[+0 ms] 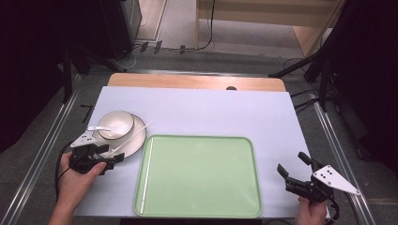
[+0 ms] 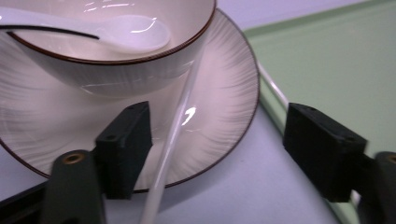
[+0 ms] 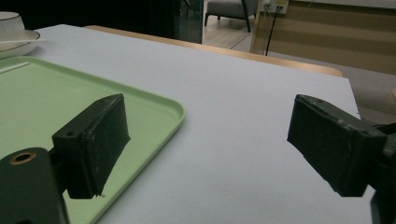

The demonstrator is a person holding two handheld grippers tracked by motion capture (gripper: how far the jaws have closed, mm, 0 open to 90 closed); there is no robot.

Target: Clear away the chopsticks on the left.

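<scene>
The left claw (image 2: pixel 215 149) sits wide open at the near rim of the plate (image 2: pixel 224 112), straddling a white chopstick (image 2: pixel 175 135) that leans across the plate against the bowl (image 2: pixel 116 70), where a white spoon (image 2: pixel 121 32) rests. Closing off-centre would likely skid the thin chopstick off the rim, or nudge plate and bowl. A second chopstick (image 1: pixel 145 180) lies on the green tray (image 1: pixel 202 178). The right claw (image 1: pixel 293 169) hovers wide open and empty over the table (image 1: pixel 211 110), beside the tray.

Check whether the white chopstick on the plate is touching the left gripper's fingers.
Apart. The left gripper view shows the chopstick lying across the plate between the open fingers, with plate visible between it and the nearer finger.
</scene>
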